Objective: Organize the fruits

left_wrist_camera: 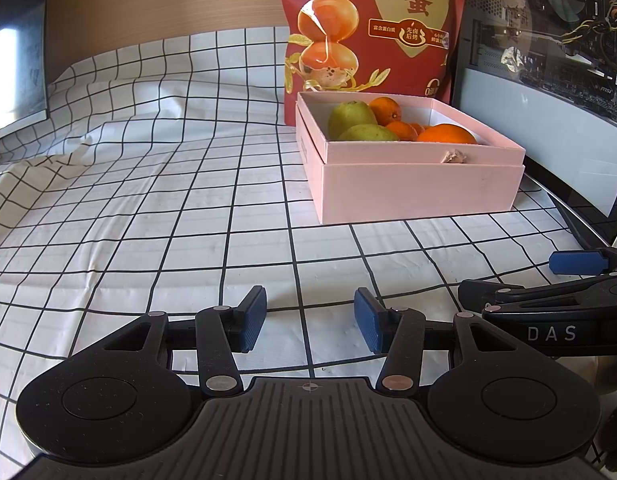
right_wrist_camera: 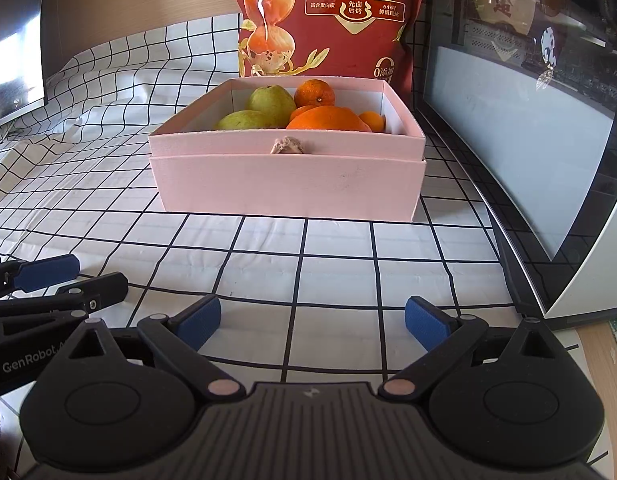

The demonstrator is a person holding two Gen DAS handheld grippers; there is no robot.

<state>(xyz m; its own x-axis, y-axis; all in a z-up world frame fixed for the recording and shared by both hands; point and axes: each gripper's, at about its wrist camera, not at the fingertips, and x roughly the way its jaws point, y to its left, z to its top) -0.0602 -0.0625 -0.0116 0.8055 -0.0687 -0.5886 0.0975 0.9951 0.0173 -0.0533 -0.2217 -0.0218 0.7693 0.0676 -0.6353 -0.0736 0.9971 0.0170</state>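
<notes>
both hand-held grippers, left [left_wrist_camera: 310, 320] and right [right_wrist_camera: 312, 324], are seen released and empty. the fruit [right_wrist_camera: 324, 118] is held in the pink box [right_wrist_camera: 286, 188], straight ahead of the right one, which is nearer.

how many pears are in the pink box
2. One pear sits toward the back left of the pink box, the other pear lies in front of it by the near wall. More could be hidden under the oranges.

Checked cloth [left_wrist_camera: 188, 208] covers the table. Red snack bag [right_wrist_camera: 332, 12] stands upper centre. Glass-sided case [right_wrist_camera: 520, 128], possibly a computer, at right.
</notes>
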